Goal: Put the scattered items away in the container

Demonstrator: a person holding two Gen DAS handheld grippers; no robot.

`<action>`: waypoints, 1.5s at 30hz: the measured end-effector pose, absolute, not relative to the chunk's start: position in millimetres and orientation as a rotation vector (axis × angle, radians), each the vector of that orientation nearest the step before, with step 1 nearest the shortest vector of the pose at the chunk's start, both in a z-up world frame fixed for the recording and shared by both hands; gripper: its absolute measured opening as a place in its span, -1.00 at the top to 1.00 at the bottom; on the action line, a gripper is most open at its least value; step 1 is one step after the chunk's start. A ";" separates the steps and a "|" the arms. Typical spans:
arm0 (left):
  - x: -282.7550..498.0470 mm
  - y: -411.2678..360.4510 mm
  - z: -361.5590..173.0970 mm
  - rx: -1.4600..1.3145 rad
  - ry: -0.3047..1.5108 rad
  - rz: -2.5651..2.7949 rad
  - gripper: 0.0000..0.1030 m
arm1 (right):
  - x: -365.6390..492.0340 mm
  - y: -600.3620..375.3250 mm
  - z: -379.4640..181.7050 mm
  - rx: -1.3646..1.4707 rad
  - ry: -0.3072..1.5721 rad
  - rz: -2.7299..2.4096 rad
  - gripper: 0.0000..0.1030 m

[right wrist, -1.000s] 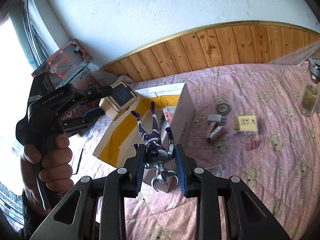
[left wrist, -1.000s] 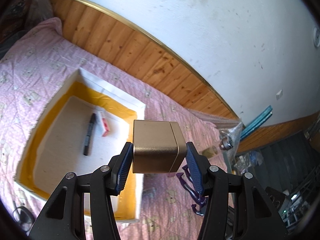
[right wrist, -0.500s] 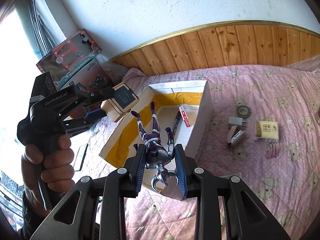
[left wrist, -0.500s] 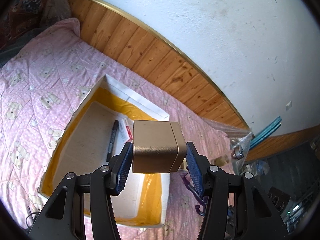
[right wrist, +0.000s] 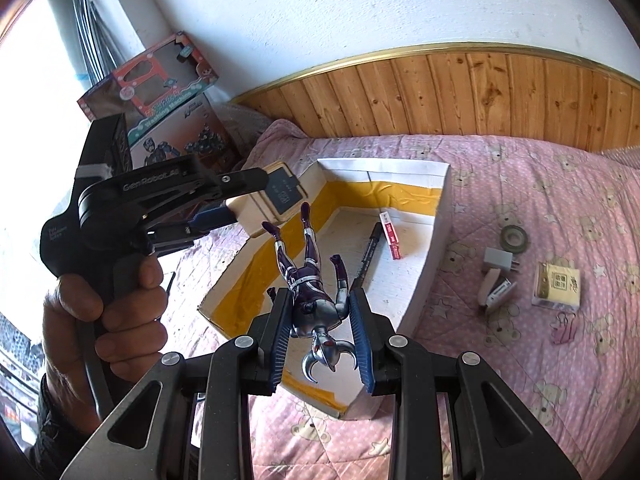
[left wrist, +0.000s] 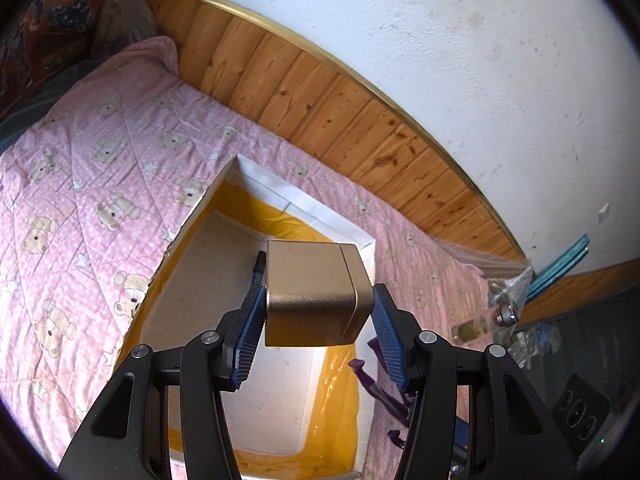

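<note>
My left gripper [left wrist: 318, 322] is shut on a gold box [left wrist: 316, 294], held in the air over the open cardboard container [left wrist: 320, 208] with yellow-taped inner walls. My right gripper [right wrist: 320, 330] is shut on a purple and silver toy figure [right wrist: 310, 280], head toward the camera and legs pointing at the container [right wrist: 436, 240]. Inside the container lie a black marker [right wrist: 370, 252] and a small red and white box [right wrist: 390, 236]. In the right wrist view the left gripper [right wrist: 240, 204] with the gold box [right wrist: 274, 202] hovers over the container's left wall, a hand [right wrist: 108, 308] on its handle.
Loose on the pink bear-print quilt [right wrist: 560, 208] right of the container lie a tape roll [right wrist: 514, 237], a grey plug [right wrist: 498, 260], a stapler [right wrist: 496, 290], a yellow card box [right wrist: 558, 284] and pink clips [right wrist: 562, 330]. Toy boxes [right wrist: 160, 92] stand by the window. Wood panelling [right wrist: 480, 96] backs the bed.
Both grippers have moved toward the container with their loads. The container now sits more centred and larger under the gold box, and the figure hangs over its near corner.
</note>
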State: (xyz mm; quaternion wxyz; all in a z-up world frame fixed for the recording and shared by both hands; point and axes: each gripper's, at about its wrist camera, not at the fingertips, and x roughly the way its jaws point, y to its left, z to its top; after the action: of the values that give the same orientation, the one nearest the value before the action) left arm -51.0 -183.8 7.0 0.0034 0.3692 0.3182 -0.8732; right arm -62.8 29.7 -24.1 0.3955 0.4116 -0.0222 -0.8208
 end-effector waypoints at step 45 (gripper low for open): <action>-130.6 -182.5 -48.3 1.370 0.566 -2.636 -0.07 | -98.9 -64.1 -99.9 1.245 0.220 -1.923 0.41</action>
State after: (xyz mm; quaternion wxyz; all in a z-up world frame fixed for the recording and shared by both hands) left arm -130.6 -182.5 -48.3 0.0586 0.4523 0.1867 -0.8701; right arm -98.8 -64.1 -99.9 0.4080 0.4939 0.0874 -0.7628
